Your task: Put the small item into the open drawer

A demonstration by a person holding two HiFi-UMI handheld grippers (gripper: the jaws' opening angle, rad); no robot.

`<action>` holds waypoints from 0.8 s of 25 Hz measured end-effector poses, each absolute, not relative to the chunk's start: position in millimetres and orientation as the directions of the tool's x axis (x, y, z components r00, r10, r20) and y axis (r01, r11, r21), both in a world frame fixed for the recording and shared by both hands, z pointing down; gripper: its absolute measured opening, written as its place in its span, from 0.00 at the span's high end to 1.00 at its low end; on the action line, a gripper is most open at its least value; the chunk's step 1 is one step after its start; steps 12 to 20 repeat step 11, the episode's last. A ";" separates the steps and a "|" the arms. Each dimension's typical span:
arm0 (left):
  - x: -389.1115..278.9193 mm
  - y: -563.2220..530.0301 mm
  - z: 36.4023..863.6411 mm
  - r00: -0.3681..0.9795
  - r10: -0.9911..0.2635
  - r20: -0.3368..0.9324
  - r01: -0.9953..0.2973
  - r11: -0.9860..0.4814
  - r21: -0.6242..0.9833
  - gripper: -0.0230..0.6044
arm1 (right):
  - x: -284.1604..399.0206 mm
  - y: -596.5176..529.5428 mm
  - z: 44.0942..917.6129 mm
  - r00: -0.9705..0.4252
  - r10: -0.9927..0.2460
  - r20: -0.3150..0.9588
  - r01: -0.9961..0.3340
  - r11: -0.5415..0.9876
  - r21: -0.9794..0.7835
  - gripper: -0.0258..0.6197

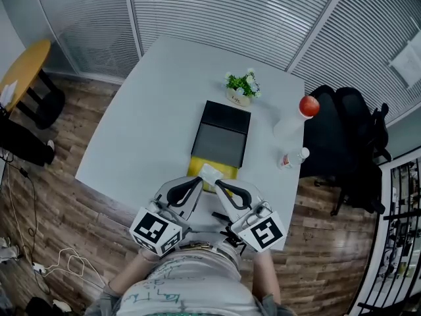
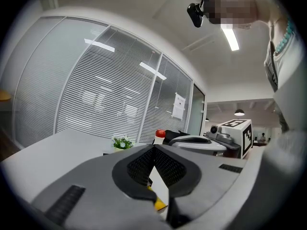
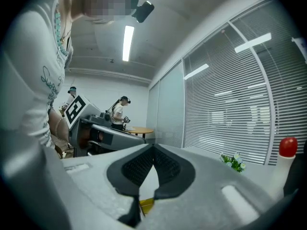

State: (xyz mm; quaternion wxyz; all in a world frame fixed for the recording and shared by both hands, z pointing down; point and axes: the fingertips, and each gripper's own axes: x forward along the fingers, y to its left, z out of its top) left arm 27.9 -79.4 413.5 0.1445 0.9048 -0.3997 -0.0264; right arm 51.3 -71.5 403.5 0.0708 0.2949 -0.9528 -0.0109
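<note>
Small flat white item (image 1: 211, 173) lies at yellow drawer (image 1: 196, 168); left gripper (image 1: 199, 180), right gripper (image 1: 218, 184) keep ribbed jaws together.

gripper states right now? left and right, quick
Left gripper: closed, nothing seen held.
Right gripper: closed, nothing seen held.

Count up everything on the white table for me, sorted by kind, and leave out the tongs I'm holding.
Bottles: 2
Potted plant: 1
Drawer box, drawer open: 1
Small white item at the open drawer: 1
Total: 5
</note>
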 end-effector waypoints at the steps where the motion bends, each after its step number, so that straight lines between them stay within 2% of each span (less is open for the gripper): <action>1: 28.4 -79.2 414.1 0.679 -0.731 0.069 -0.716 -0.638 0.283 0.97 | 51.7 -71.4 403.6 -0.817 -0.562 0.127 -0.559 0.827 0.063 0.96; 20: 30.7 -77.8 415.8 0.680 -0.730 0.077 -0.716 -0.636 0.288 0.97 | 51.9 -70.0 404.7 -0.824 -0.552 0.129 -0.549 0.833 0.063 0.96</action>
